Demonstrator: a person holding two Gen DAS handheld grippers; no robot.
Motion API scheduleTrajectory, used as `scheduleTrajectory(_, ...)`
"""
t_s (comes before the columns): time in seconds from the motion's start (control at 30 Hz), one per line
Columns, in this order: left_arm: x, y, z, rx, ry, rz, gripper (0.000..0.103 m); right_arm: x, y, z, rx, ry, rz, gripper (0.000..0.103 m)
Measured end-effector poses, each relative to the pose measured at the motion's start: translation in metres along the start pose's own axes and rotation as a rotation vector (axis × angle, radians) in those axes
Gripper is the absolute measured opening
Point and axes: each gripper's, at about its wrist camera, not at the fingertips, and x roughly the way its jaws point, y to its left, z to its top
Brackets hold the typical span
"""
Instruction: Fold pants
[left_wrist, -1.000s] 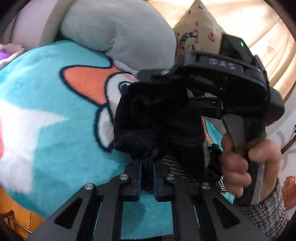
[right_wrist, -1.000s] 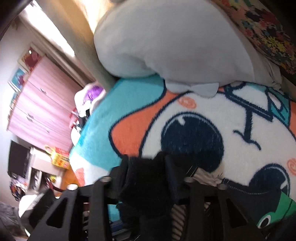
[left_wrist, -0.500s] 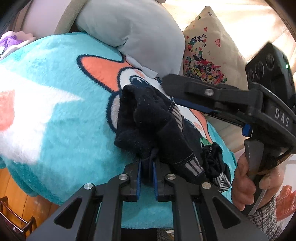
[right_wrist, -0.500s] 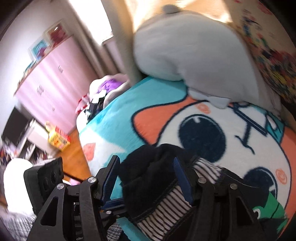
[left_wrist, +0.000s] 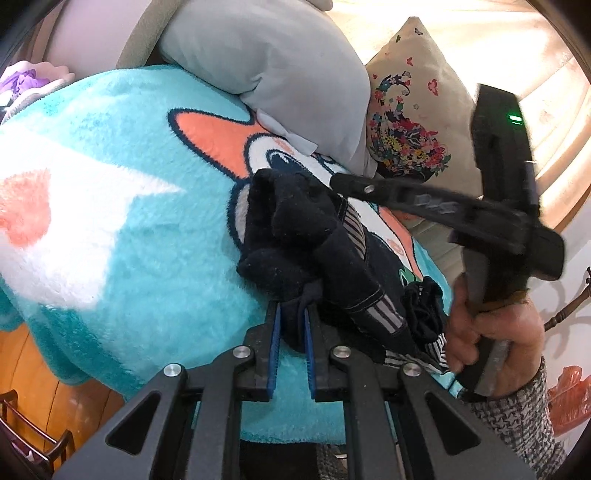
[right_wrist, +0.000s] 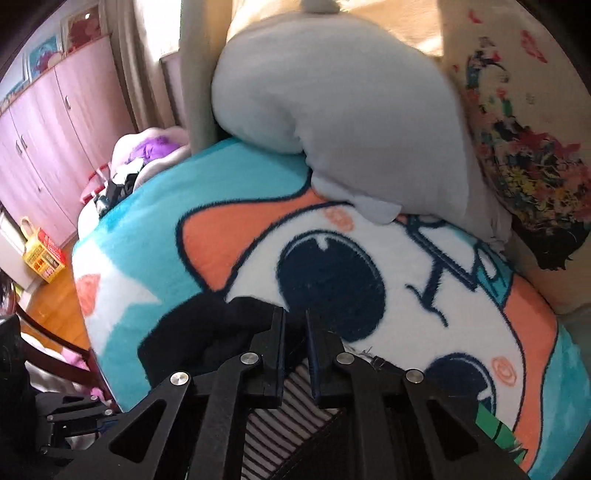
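The black pants (left_wrist: 306, 240) with a striped waistband lie bunched on a turquoise cartoon blanket (left_wrist: 122, 229). My left gripper (left_wrist: 293, 317) is shut on a fold of the black fabric at the near edge of the heap. My right gripper (right_wrist: 295, 325) has its jaws nearly together, with dark pants cloth (right_wrist: 207, 332) between and beneath them; the striped waistband (right_wrist: 291, 417) shows under it. In the left wrist view the right gripper (left_wrist: 443, 210) hovers over the far side of the pants, held by a hand (left_wrist: 491, 332).
A grey pillow (left_wrist: 280, 74) and a floral cushion (left_wrist: 413, 122) lean at the back of the blanket. Pink cabinets (right_wrist: 51, 122), a yellow basket (right_wrist: 42, 254) and wooden floor lie off the blanket's left edge.
The right gripper closed its jaws from wide open and dropped onto the far part of the pants. The left gripper kept its hold; the pants heap spread lower on the blanket.
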Motion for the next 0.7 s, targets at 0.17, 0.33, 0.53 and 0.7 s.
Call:
scheduleTrajectory(0.17,0.004,0.001,-0.001,-0.015,0.004,0.001,0.01,-0.03,0.029,-0.001,-0.086,-0.032,0.212,0.07)
scheduleTrajectory(0.33,0.003,0.005,-0.001,-0.032,0.004,-0.011,0.01,-0.009,0.074,-0.004,-0.267,0.055,0.124,0.068)
scheduleTrajectory(0.53,-0.01,0.005,0.003,-0.021,-0.036,-0.027,0.012,-0.009,0.056,-0.003,-0.199,0.018,0.073,0.01)
scheduleTrajectory(0.7,-0.013,0.005,0.017,-0.032,-0.075,-0.015,0.055,-0.031,0.042,0.015,-0.139,-0.045,0.076,0.01)
